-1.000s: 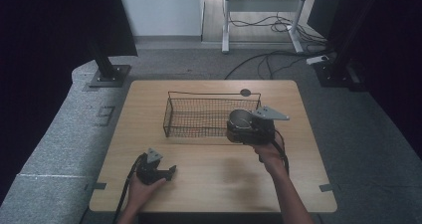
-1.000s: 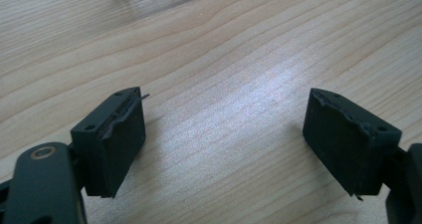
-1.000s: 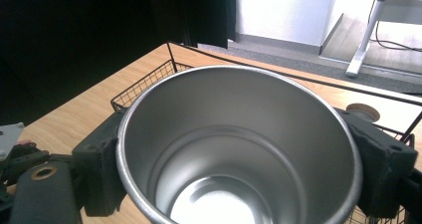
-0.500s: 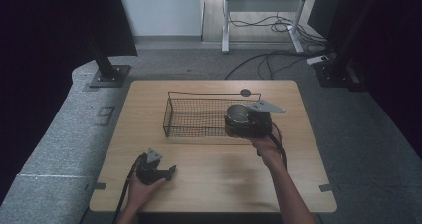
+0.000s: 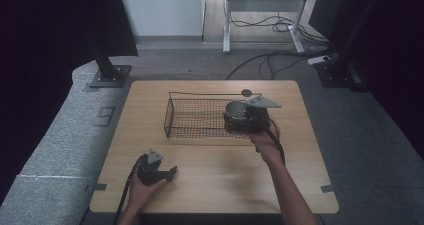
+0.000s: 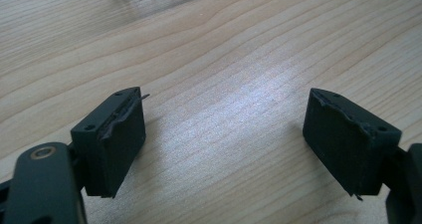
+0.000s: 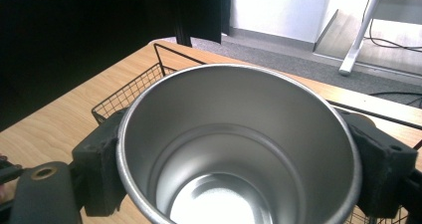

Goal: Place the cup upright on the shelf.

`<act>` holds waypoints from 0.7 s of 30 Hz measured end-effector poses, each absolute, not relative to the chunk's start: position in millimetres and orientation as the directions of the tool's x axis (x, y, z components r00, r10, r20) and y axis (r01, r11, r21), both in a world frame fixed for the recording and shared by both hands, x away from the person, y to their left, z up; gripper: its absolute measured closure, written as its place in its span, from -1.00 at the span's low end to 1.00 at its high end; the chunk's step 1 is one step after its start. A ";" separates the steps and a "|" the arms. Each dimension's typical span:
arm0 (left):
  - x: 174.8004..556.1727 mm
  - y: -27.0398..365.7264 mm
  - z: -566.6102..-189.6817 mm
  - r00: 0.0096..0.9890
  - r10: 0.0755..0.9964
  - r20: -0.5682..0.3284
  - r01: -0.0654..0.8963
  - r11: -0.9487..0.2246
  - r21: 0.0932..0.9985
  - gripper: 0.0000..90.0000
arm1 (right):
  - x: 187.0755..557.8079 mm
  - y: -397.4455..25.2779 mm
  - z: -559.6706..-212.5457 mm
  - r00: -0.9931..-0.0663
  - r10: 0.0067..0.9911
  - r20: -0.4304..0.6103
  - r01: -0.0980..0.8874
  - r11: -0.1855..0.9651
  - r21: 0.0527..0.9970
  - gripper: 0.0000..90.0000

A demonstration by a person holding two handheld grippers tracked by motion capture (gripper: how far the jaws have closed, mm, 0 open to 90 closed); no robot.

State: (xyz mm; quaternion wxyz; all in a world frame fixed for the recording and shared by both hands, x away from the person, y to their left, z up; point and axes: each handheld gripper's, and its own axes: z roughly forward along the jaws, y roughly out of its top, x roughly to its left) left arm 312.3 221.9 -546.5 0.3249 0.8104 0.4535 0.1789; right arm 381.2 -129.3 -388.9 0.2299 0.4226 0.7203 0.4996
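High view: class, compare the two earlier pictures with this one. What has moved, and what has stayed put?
The right claw, shut on the steel cup, carried it a little farther over the wire basket. The left claw stayed open, resting on the table; the basket did not shift.

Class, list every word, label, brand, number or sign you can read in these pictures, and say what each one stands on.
None: no readable text on the steel cup, the wire basket, the table, the left gripper or the right gripper.
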 end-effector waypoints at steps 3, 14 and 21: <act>312.3 221.9 -546.5 0.525 0.851 -0.005 0.619 -0.378 0.689 -0.62 | 384.5 -128.3 -389.9 -0.539 0.839 0.074 0.377 0.161 0.912 -0.69; 312.4 221.9 -546.5 0.525 0.851 -0.005 0.619 -0.377 0.689 -0.62 | 397.2 -128.5 -389.0 -0.537 0.840 0.074 0.385 0.166 0.908 -0.69; 312.4 221.8 -546.7 0.525 0.851 -0.006 0.618 -0.376 0.690 -0.62 | 406.9 -127.1 -388.1 -0.535 0.841 0.083 0.398 0.164 0.903 -0.69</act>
